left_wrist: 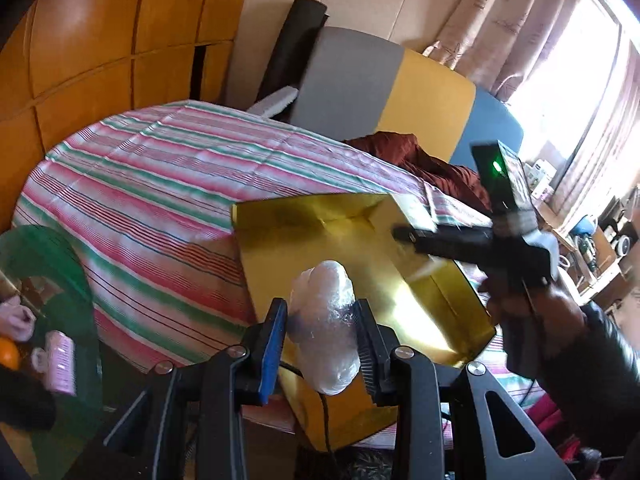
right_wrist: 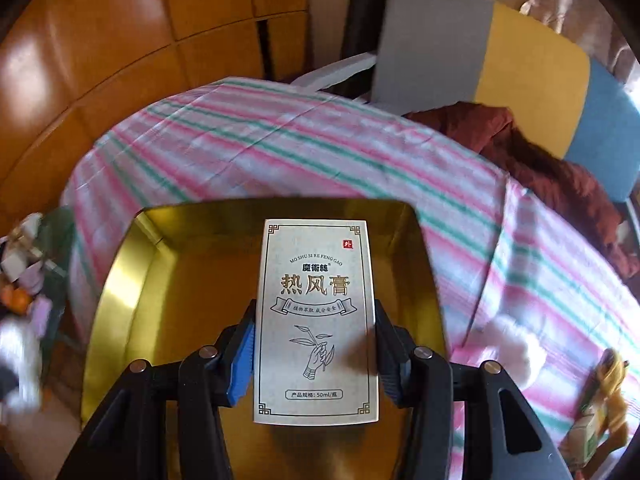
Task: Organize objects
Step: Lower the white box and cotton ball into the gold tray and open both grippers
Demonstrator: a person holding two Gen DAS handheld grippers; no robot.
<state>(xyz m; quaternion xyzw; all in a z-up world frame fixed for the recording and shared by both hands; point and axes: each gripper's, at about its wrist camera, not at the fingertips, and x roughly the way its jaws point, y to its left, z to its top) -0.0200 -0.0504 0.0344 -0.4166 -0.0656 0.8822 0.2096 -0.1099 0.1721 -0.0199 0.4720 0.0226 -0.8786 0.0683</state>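
Lowering each load into the gold tray [right_wrist: 120, 280] on the striped bed [right_wrist: 280, 152] calls for flat, gentle placement. The right claw [right_wrist: 316, 360] grips a printed box [right_wrist: 316, 320] by its sides above the tray floor. The left claw [left_wrist: 322, 344], nearly closed, pinches a clear-wrapped bundle [left_wrist: 326, 320] at the tray's near edge.

Our left gripper [left_wrist: 320, 336] points steeply down, jaws clamped on a clear plastic-wrapped bundle [left_wrist: 326, 320]; our right gripper [right_wrist: 314, 344] grips a pale printed carton [right_wrist: 316, 320].
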